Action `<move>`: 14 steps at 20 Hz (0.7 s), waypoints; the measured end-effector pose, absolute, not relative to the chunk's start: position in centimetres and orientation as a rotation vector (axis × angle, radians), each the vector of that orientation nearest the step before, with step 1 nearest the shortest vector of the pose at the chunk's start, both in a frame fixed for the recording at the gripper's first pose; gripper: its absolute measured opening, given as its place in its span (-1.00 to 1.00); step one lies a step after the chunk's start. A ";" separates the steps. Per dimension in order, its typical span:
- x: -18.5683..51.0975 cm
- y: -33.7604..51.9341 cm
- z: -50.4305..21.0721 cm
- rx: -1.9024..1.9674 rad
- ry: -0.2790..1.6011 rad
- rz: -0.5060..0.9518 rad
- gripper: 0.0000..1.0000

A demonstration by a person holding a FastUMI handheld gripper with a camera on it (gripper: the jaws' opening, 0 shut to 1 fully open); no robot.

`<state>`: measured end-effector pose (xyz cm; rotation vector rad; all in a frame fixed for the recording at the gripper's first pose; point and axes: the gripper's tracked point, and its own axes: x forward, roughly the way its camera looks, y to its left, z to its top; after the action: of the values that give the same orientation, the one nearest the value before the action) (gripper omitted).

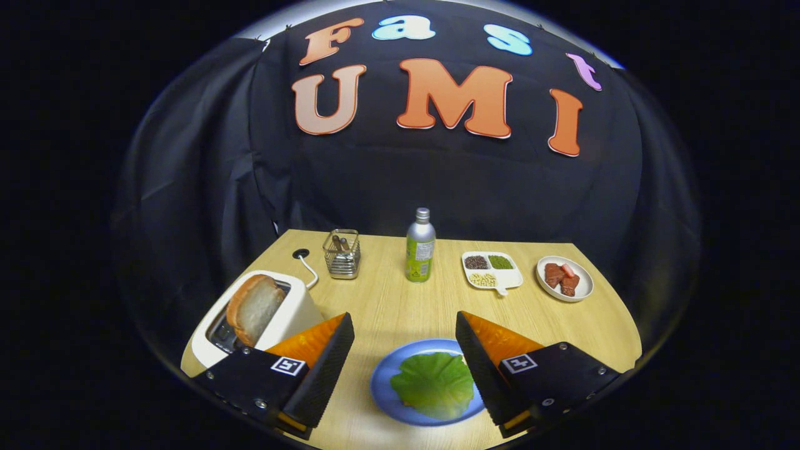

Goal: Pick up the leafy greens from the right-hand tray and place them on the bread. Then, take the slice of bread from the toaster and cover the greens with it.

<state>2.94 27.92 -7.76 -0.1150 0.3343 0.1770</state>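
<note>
in the gripper view, the gripper (405, 356) is hovering over the near edge of the desk (387, 306) with its jaws spread wide and pinching nothing. between them a blue plate (382, 381) is sitting at the near edge, and a leafy green (434, 384) is lying flat on it; whether bread is hiding under the leaf cannot be told. the greens look already set down, so the wide jaws are probably freed for the bread slice (253, 308), which is standing upright out of the toaster (294, 315) at the desk's near left corner, just beyond the left finger. that raised slice is offering an easy edge to pinch.

along the far edge a wire holder (342, 255), a bottle (420, 245), a divided tray (494, 270) of beans and a small plate (584, 287) with meat pieces are standing well apart from the toaster. the toaster's cord (309, 269) is trailing behind it, and nothing is blocking the way.
</note>
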 end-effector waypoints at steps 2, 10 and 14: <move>2.9 30.3 -6.9 -0.115 0.319 0.202 0.96; 2.9 39.3 -6.6 -0.102 0.314 0.292 0.96; 2.9 42.2 -8.1 -0.124 0.346 0.312 0.96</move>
<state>2.92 42.19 -8.08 -0.1236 0.3465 0.3117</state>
